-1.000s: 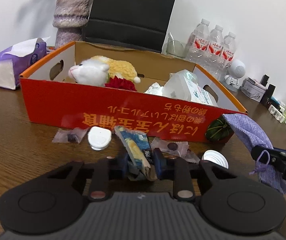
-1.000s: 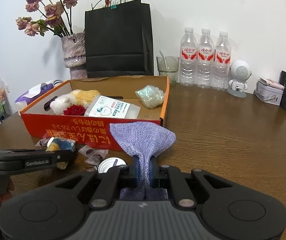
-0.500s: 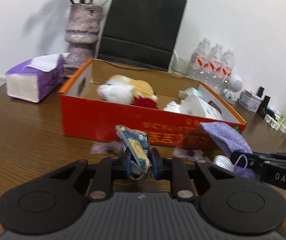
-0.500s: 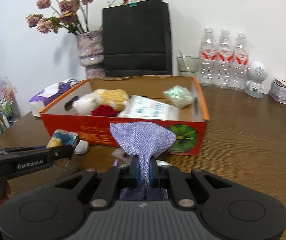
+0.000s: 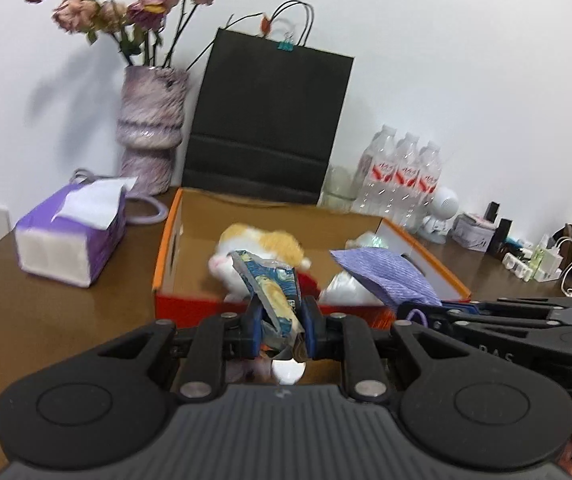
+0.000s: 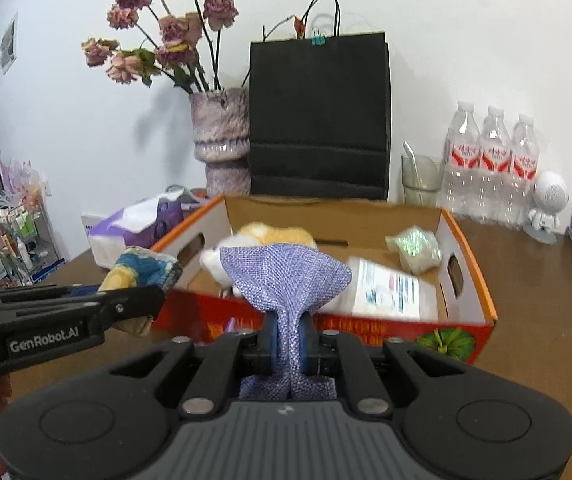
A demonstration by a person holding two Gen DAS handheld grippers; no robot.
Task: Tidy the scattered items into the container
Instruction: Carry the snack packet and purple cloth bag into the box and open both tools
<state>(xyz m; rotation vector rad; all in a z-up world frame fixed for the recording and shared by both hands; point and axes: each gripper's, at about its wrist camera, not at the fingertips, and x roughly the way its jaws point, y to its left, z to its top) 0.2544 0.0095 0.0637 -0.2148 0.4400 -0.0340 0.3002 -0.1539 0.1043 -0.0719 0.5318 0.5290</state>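
right gripper (image 6: 286, 330) pinching purple pouch (image 6: 286, 280), orange box (image 6: 467, 240)

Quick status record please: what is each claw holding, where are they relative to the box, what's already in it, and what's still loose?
left claw: shut on the snack packet, at the box's near wall
right claw: shut on the purple pouch, also at the near wall
box: orange cardboard, open top, on the wooden table
in box: plush toy, white packet, shiny small bag
still loose: a white lid on the table below the left claw
not yet done: both held items unreleased
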